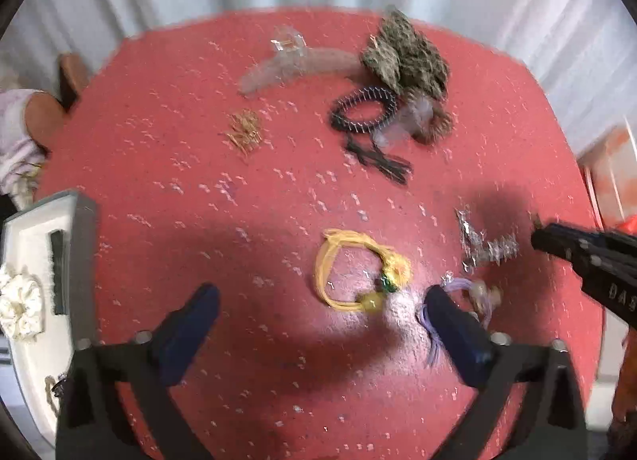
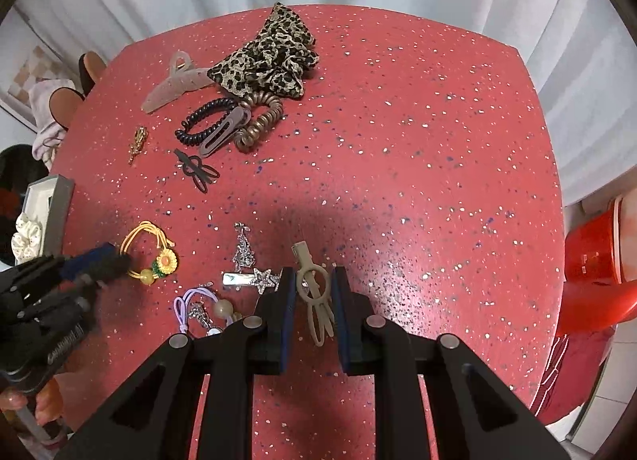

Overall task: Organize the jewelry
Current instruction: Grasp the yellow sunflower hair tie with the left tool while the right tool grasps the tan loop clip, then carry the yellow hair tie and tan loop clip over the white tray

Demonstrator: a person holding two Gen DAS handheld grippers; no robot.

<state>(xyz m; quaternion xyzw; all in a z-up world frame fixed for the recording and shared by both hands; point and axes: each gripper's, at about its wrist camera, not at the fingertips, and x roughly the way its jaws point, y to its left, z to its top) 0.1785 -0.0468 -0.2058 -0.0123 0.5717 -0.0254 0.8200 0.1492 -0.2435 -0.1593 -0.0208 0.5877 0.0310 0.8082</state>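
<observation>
My left gripper (image 1: pixel 320 290) stands wide open, pointing down at the red speckled table (image 1: pixel 239 201). A yellow hair tie (image 1: pixel 320 261) with a sunflower charm lies on the table between its fingertips, untouched. A purple hair tie (image 1: pixel 462 284) lies against the right finger. In the right wrist view my right gripper (image 2: pixel 312 273) is shut on a beige hair clip (image 2: pixel 314 296), which hangs between the pads above the table. The left gripper (image 2: pixel 115 259) shows there beside the yellow tie (image 2: pixel 166 261). The right gripper's tip (image 1: pixel 541 239) enters the left wrist view at the right.
A grey jewelry box (image 2: pixel 59 197) holding a white scrunchie (image 2: pixel 26 237) sits at the table's left edge. A leopard scrunchie (image 2: pixel 266 57), a claw clip (image 2: pixel 175 85), spiral ties (image 2: pixel 207 117), a black bow clip (image 2: pixel 197 169), a gold brooch (image 2: pixel 137 143) and a star clip (image 2: pixel 251 280) lie about. A red stool (image 2: pixel 593 261) stands to the right.
</observation>
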